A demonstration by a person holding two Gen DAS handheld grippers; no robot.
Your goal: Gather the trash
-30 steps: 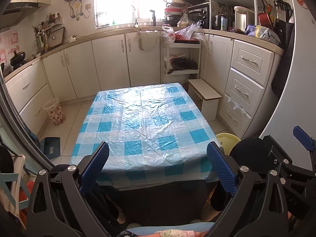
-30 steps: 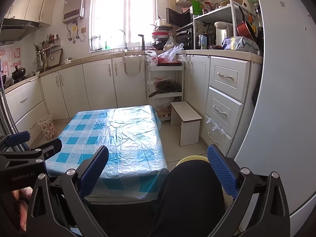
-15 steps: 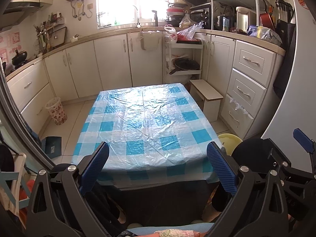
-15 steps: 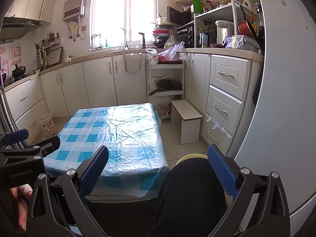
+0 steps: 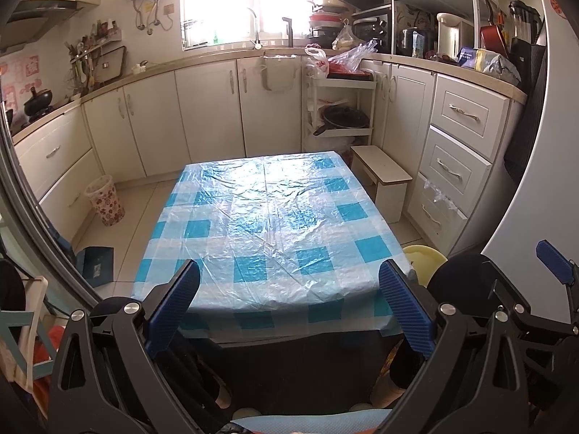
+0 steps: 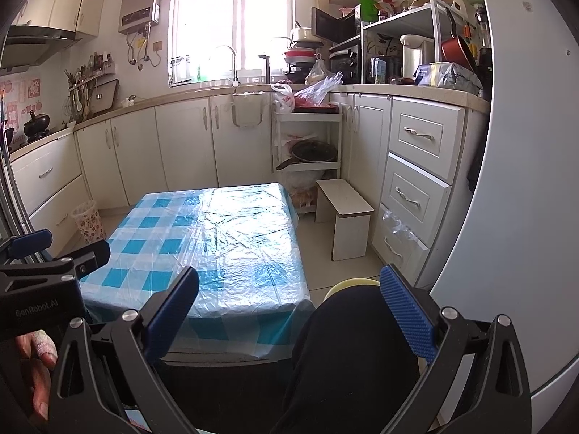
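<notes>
**Kitchen table lies bare as two grippers wait at its near edge**

Kitchen cabinets in cream ring a low table [image 5: 275, 224] covered with blue-and-white checked cloth under clear plastic. Nearest the lens, the left gripper [image 5: 289, 303] is held level before the table's near edge, its blue-padded jaws spread wide with nothing between them. The right gripper [image 6: 289, 307] is held the same way further right, jaws equally wide and empty, framing the table's near right corner and the person's dark-clad knee [image 6: 354, 343].

The right wrist view alone shows the hand [image 6: 36, 361] wrapped around the left gripper's body at the lower left, one finger bandaged. The left wrist view alone shows the right gripper's frame at its lower right, and a dark dustpan-like item [image 5: 96, 260] on the floor left of the table.

Beside the knee, a yellow basin [image 5: 423, 258] sits on the tiled floor just off the table's right corner. Open floor runs along both long sides of the table. Further back on the left, a patterned wastebasket [image 5: 105, 200] stands against the drawers, well apart from the table. On the right, a small white stool [image 6: 343, 217] stands near the far corner. No loose trash can be made out on the cloth. Beyond, a wheeled shelf [image 5: 336, 108] with a pan stands under the counter, plastic bags [image 5: 347, 59] heaped on top.
</notes>
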